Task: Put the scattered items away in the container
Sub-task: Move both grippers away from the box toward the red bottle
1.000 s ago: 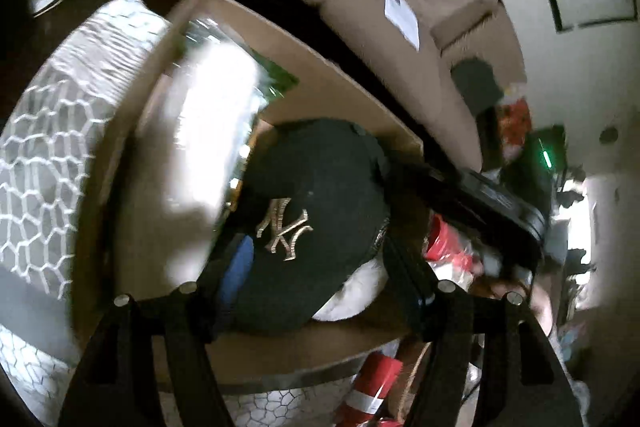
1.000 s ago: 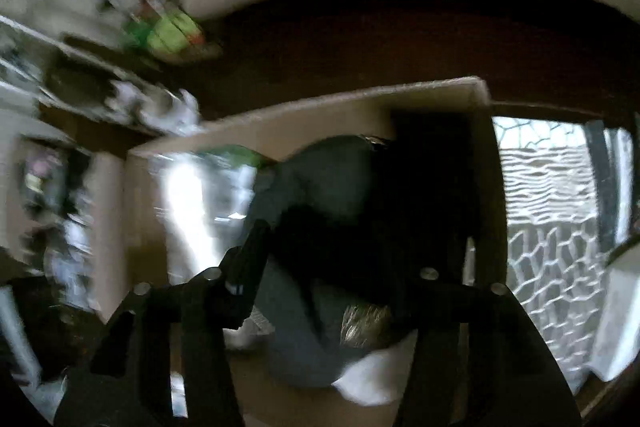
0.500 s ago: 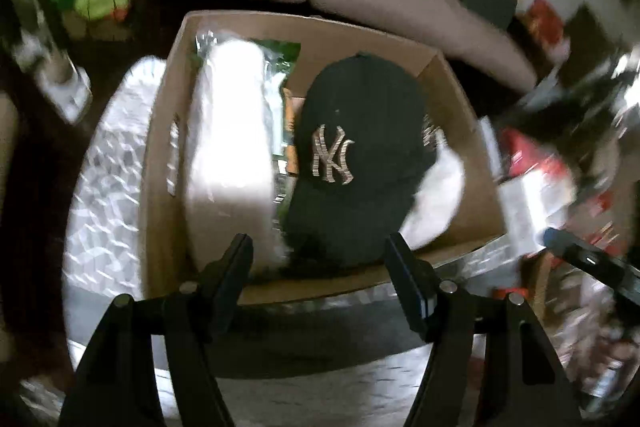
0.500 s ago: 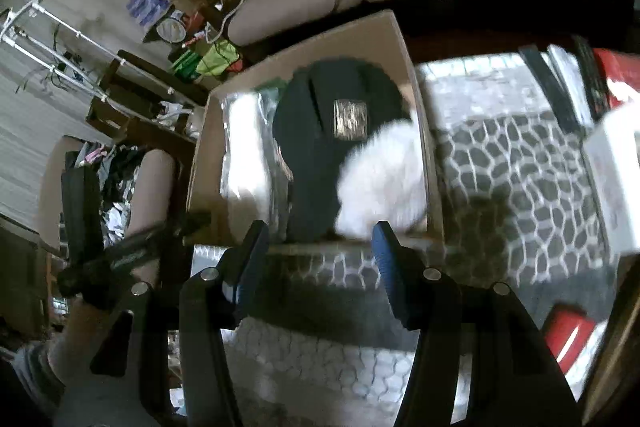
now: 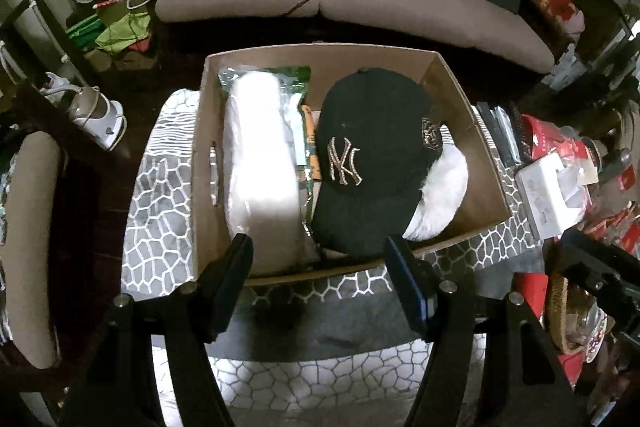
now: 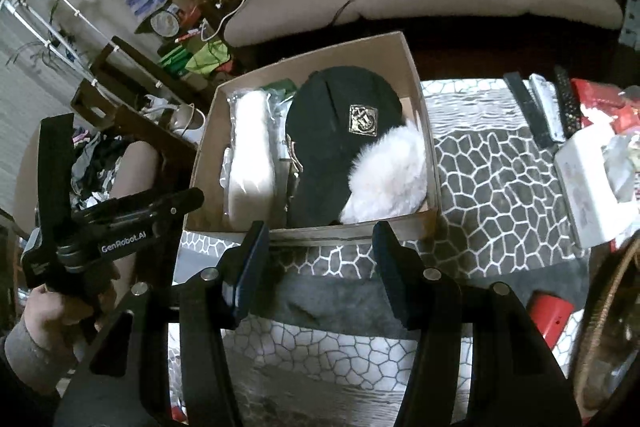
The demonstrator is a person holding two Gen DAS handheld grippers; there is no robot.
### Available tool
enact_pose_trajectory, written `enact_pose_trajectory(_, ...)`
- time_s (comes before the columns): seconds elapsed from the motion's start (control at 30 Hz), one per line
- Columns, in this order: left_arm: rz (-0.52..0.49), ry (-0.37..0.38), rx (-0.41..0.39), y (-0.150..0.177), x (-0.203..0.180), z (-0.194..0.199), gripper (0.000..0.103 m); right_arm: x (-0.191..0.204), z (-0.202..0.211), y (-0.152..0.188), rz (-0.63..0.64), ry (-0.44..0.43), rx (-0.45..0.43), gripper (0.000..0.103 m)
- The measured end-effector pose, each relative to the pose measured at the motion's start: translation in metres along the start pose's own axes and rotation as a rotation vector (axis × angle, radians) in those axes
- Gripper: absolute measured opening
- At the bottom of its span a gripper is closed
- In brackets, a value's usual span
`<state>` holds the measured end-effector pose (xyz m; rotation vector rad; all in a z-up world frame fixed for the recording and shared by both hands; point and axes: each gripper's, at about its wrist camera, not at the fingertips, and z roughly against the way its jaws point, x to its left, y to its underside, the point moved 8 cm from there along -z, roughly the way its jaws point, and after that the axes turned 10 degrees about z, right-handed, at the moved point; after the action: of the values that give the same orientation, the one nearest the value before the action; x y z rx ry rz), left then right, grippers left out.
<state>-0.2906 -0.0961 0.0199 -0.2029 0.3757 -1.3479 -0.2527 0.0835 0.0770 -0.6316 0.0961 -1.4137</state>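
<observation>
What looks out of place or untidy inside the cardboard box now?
Little stands out. The black cap lies tilted in the cardboard box, covering part of the white fluffy item. The white packet lies flat beside it. Nothing looks spilled or damaged.

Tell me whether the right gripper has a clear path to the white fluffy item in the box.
Probably yes: the right gripper is open and empty, the box is open-topped, and the fluffy item lies exposed beside the black cap.
</observation>
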Motion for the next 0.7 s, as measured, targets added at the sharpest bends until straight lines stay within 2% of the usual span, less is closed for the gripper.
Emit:
enact_pose_trajectory(0.37,-0.042,-0.003,-0.012,0.007,-0.009,0.021,0.068,0.021,0.016,0.023,0.040,-0.001,0.012,0.052)
enact_pose_trajectory(0.5,-0.054,0.006,-0.007,0.012,-0.016,0.025,0.068,0.022,0.022,0.037,0.070,0.023,0.027,0.052)
enact_pose_trajectory(0.67,-0.082,0.064,0.026,0.045,-0.034,0.022,0.068,-0.008,0.037,0.072,0.013,0.060,0.051,0.055)
enact_pose_trajectory(0.7,-0.096,0.085,0.036,0.056,-0.040,0.020,0.068,-0.022,0.042,0.083,-0.019,0.063,0.055,0.061)
